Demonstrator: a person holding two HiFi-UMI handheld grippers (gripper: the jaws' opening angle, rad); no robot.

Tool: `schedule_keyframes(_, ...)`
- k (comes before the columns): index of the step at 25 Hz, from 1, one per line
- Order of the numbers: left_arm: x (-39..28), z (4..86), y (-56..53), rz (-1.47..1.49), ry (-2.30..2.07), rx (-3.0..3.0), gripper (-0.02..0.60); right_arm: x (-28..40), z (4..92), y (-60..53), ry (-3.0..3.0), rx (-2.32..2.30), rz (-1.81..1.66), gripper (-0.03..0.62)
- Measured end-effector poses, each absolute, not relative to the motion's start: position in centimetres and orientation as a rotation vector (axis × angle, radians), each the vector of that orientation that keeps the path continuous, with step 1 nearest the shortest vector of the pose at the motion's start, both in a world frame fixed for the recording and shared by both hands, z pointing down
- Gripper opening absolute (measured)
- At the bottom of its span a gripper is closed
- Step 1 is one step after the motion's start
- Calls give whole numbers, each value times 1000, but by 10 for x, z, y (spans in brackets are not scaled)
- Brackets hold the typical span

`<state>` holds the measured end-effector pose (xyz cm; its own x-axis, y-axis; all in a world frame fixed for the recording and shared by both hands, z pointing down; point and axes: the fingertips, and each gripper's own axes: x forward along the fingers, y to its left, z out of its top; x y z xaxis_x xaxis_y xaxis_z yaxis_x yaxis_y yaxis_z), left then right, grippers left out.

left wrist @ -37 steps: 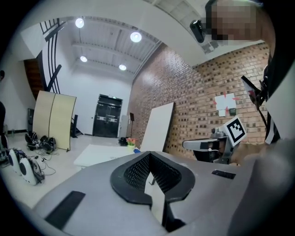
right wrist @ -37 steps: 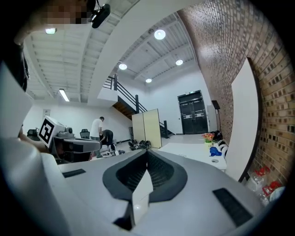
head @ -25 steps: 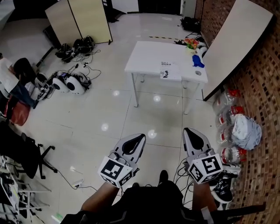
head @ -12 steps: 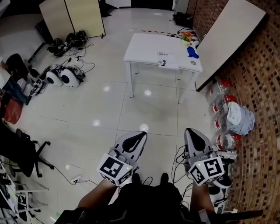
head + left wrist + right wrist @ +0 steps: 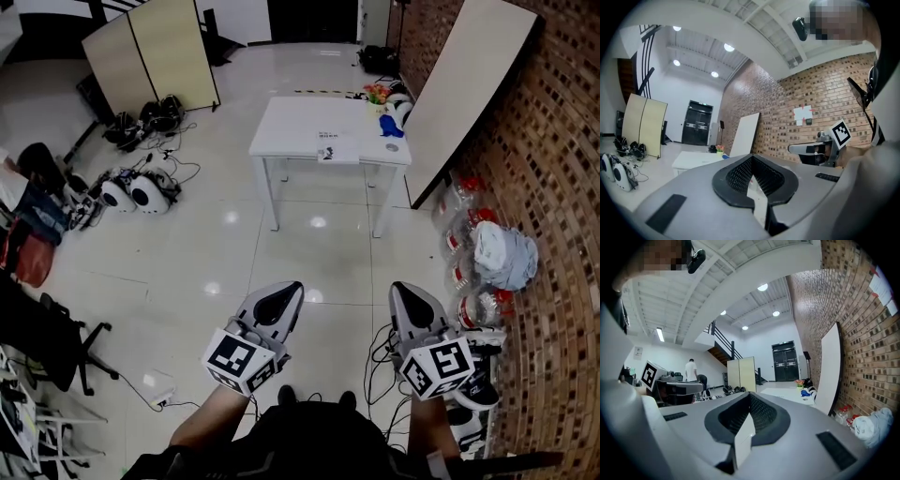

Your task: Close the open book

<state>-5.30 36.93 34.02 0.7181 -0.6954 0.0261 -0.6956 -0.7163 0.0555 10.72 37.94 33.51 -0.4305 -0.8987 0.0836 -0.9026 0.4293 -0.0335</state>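
Note:
The open book (image 5: 338, 150) lies flat at the front edge of a white table (image 5: 295, 127) across the room, well beyond both grippers. My left gripper (image 5: 281, 292) and right gripper (image 5: 405, 292) are held side by side over the glossy floor, pointing level toward the table. Both are shut with nothing in them. In the left gripper view the closed jaws (image 5: 751, 157) aim past the table (image 5: 691, 159). The right gripper (image 5: 750, 394) also points at the far table (image 5: 787, 391). The book's pages are too small to read.
A blue object (image 5: 387, 127) and colourful items (image 5: 377, 93) sit on the table's right end. A white board (image 5: 464, 80) leans on the brick wall, with bottles and a bag (image 5: 492, 253) below it. Folding screens (image 5: 150, 56), gear (image 5: 131, 192) and a chair (image 5: 56, 337) stand left.
The head view has shifted: the table now sits further left and a little higher in the picture. Both grippers have been carried along over the floor, still side by side and shut.

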Motion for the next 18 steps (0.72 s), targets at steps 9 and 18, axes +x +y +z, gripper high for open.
schedule_keyframes(9,-36,337,377,32,-1180,2853,-5,126,333,384,-2627,1644,117,0)
schedule_keyframes(18,-32,336,384,44,-1191,2849,-5,127,330,389,-2645,1617,97,0)
